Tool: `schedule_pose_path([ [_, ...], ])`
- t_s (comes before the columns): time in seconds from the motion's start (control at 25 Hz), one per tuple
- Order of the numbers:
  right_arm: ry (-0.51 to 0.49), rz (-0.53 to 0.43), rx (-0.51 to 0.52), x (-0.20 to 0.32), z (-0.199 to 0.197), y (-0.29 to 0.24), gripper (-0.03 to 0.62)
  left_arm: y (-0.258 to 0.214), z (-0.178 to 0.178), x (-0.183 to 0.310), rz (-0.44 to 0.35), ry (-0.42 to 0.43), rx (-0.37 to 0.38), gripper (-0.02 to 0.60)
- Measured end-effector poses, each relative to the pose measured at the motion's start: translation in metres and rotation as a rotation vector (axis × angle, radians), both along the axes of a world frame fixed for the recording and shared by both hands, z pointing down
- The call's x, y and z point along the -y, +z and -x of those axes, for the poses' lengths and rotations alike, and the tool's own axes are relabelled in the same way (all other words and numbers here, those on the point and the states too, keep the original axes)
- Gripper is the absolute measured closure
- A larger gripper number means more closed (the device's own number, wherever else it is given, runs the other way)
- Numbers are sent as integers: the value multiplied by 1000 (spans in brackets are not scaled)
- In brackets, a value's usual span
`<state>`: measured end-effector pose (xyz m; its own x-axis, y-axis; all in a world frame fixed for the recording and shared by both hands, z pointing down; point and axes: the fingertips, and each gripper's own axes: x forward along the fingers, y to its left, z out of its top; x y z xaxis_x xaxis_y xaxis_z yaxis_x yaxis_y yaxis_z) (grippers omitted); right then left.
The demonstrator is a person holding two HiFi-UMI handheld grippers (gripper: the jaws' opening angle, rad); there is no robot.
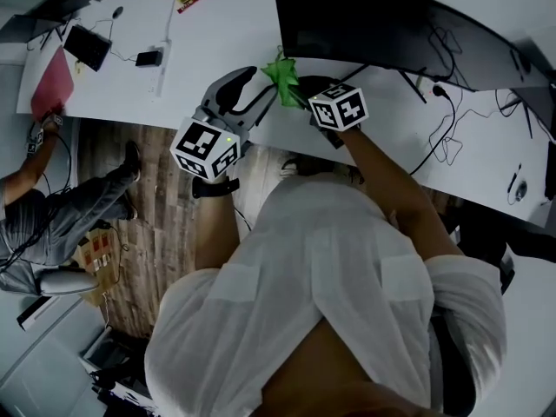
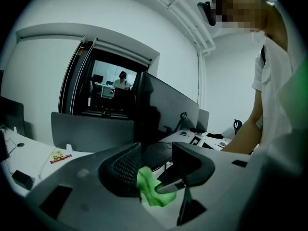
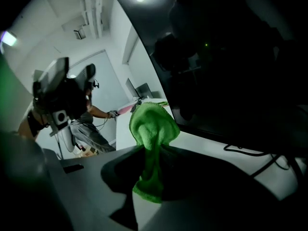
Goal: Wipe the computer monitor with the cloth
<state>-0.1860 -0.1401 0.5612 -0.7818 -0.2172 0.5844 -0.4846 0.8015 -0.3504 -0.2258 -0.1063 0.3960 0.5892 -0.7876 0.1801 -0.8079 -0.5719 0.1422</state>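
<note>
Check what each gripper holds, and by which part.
The right gripper pinches the green cloth at its bunched middle; the left gripper stands open.

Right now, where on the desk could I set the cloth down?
Bare white desk lies between the small black adapter and the monitor. Right of the cloth, cables crowd the surface under the monitor.

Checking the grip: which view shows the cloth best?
Right gripper view: the cloth fills the middle, pinched in the right claw. Head view shows a small tuft; left gripper view, a crumpled bit.
</note>
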Motion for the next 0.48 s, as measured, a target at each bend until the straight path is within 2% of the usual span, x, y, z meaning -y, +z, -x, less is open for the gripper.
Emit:
schedule_pose_path([
  [0.16, 43, -13, 107, -8, -50, -42, 497, -11, -3, 8, -35, -5, -29, 392],
  [0.28, 119, -60, 172, -11, -108, -74, 497, -19, -7, 13, -58, 2, -45, 396],
  [0.48, 349, -244, 253, -5, -227, -129, 496, -28, -16, 19, -93, -7, -78, 407],
])
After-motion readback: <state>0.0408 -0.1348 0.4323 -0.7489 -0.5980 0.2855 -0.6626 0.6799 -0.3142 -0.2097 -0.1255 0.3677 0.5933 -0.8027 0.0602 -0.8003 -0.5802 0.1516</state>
